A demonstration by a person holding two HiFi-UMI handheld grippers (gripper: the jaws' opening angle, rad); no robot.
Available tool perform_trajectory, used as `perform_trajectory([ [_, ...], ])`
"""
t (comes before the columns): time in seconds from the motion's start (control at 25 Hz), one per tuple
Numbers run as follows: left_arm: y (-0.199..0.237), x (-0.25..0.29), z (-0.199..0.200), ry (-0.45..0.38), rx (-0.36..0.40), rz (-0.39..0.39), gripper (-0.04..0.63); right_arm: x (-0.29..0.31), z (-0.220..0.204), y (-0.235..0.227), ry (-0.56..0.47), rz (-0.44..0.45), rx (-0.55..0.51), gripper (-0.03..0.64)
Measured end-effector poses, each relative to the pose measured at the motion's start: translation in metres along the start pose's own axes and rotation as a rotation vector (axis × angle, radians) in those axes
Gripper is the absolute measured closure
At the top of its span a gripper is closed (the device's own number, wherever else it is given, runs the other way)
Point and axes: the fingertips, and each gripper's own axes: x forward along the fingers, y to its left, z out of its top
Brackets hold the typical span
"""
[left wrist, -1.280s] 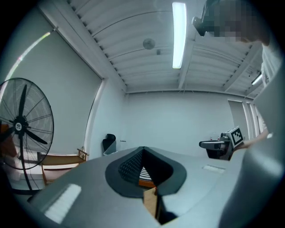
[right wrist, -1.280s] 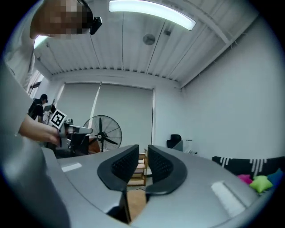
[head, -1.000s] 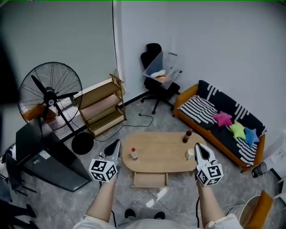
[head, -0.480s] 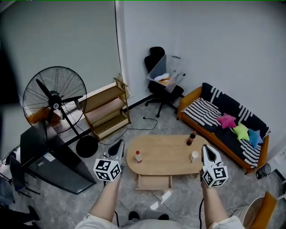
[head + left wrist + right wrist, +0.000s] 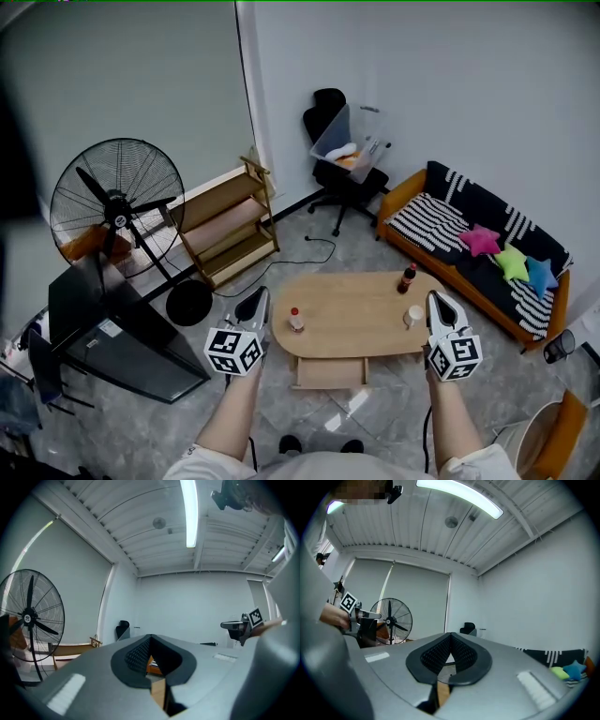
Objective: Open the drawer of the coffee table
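Here, left tongs (image 5: pixel 260 298): held out level off the near left end of the bench (image 5: pixel 352 302), above the floor (image 5: pixel 375 417); jaws closed tip to tip with nothing gripped, only a sliver of light wood showing through the gap behind the pads.
Right tongs (image 5: pixel 437 302): held out level off the near right end of the bench; jaws closed on nothing.
Drawer (image 5: pixel 330 373): a pale wooden front under the near edge of the bench top, between the two tongs and touched by neither; whether it is pulled out at all cannot be told.
Bench: oval coffee table in light wood, standing on grey tiles.
Small bottle (image 5: pixel 296 320): red cap, upright near the left end of the bench top, just beside the left tongs in the head view.
White cup (image 5: pixel 414 316): near the right end of the top, close to the tip of the right tongs.
Dark bottle (image 5: pixel 407 278): red cap, upright at the far right edge, beyond the cup.
Cable (image 5: pixel 314 246): black, lying on the floor beyond the bench.
Wooden rack (image 5: pixel 225 225): three tiers, far left of the bench, by the wall.
Fan (image 5: pixel 114 208): large, black, on a stand, left of the rack.
Sofa (image 5: pixel 466 265): orange frame, dark seat, striped cushions, along the right wall; a pink star pillow (image 5: pixel 481 240), a green one (image 5: pixel 513 263) and a blue one (image 5: pixel 540 276) lie on it in a row.
Office chair (image 5: pixel 336 183): black, in the far corner, with a clear plastic bin (image 5: pixel 345 145) tilted on its seat.
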Motion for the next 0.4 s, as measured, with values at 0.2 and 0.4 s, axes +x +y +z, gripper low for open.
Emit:
perform_trajectory([
  [0.2,0.0,-0.002,-0.002,0.002,0.0,-0.006,0.597,0.005,0.001,0.008,-0.004,0.008,-0.002,0.613],
  [0.4,0.004,-0.001,-0.002,-0.008,0.001,0.0,0.597,0.013,0.006,0.011,-0.025,0.017,-0.009,0.612],
])
